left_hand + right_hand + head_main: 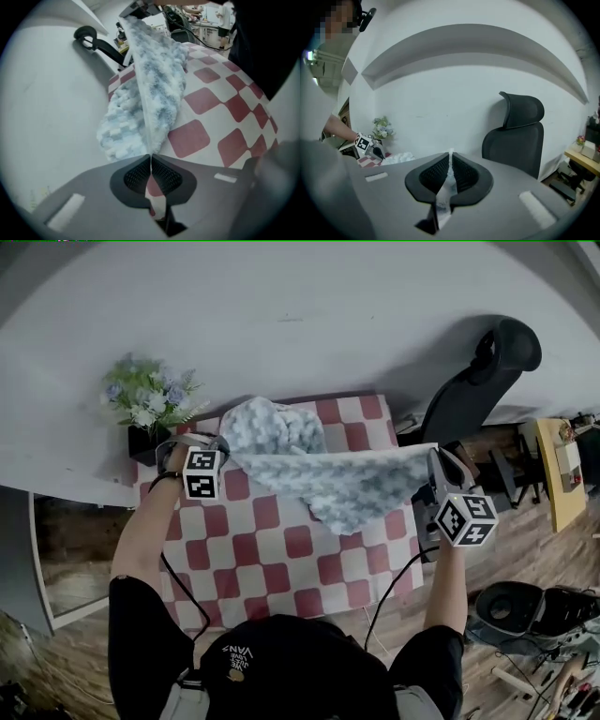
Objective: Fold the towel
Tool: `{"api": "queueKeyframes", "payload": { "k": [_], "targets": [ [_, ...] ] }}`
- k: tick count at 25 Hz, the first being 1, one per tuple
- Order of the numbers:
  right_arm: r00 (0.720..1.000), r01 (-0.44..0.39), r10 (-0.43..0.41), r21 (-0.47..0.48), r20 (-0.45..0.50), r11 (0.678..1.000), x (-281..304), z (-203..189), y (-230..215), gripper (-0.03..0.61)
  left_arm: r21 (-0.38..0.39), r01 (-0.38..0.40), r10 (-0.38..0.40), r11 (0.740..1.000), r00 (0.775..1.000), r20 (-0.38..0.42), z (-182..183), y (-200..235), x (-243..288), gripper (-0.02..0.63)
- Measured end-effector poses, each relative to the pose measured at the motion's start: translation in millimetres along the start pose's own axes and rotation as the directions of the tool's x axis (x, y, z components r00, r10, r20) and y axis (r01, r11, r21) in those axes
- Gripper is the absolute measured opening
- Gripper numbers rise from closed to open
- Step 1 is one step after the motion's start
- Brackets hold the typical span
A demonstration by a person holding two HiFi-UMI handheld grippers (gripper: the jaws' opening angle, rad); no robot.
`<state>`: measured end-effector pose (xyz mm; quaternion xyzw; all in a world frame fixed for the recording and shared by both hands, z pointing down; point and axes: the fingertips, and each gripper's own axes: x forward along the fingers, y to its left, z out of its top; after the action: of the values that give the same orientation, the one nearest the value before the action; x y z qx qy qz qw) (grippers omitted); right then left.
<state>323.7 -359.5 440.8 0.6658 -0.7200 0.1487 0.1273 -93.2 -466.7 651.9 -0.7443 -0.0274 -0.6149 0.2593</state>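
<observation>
Head view, looking steeply down
- Towel (328, 474): fluffy, pale blue and white. It is stretched in the air between the two claws, over the checked tablecloth (281, 559). Top edge is pulled nearly straight from 9 o'clock to 3 o'clock, and the middle sags in a point towards 6 o'clock. A bunched part rests on the cloth near the table's far edge, at about 11 o'clock from the sag.
- Left gripper (223, 450): at the towel's 9 o'clock corner, over the left part of the table.
- Right gripper (433, 461): at the towel's 3 o'clock corner, just past the table's right edge.

Left gripper view
- Jaws pressed together on the towel's edge. A thin line of fabric runs out from between the pads towards 12 o'clock, widening into the fluffy sheet.

Right gripper view
- Jaws closed tight on the towel, with a white strip of it pinched between the pads and trailing back towards 6 o'clock.

Surroundings
- Potted flowers (148, 401) at the table's 10 o'clock corner, against the white wall.
- Black office chair (478, 381) at 2 o'clock, off the table
</observation>
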Motion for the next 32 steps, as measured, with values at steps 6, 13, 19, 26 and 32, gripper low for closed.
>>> {"api": "queueKeyframes", "payload": {
  "k": [6, 13, 19, 26, 32],
  "targets": [
    [0.998, -0.023, 0.025, -0.044, 0.051, 0.999, 16, 28, 1, 0.023, -0.179, -0.186, 0.186, 0.966, 0.982, -0.014, -23, 39, -64, 0.009],
    [0.973, -0.085, 0.11, -0.129, 0.201, 0.988, 37, 103, 7, 0.023, -0.356, -0.462, 0.458, 0.812, 0.883, -0.103, -38, 67, -167, 0.009],
    [0.94, -0.13, 0.169, -0.149, 0.297, 0.98, -14, 125, 18, 0.023, -0.358, -0.605, 0.578, 0.711, 0.793, -0.192, -19, 27, -248, 0.009],
    [0.97, -0.115, 0.127, -0.067, 0.207, 0.991, -77, 4, 23, 0.023, -0.358, -0.59, 0.539, 0.724, 0.807, -0.24, 12, -97, -231, 0.011],
    [0.996, -0.018, 0.015, 0.033, 0.088, 0.999, -137, -100, 19, 0.023, -0.356, -0.478, 0.433, 0.803, 0.878, -0.202, 48, -197, -183, 0.011]
  ]
}}
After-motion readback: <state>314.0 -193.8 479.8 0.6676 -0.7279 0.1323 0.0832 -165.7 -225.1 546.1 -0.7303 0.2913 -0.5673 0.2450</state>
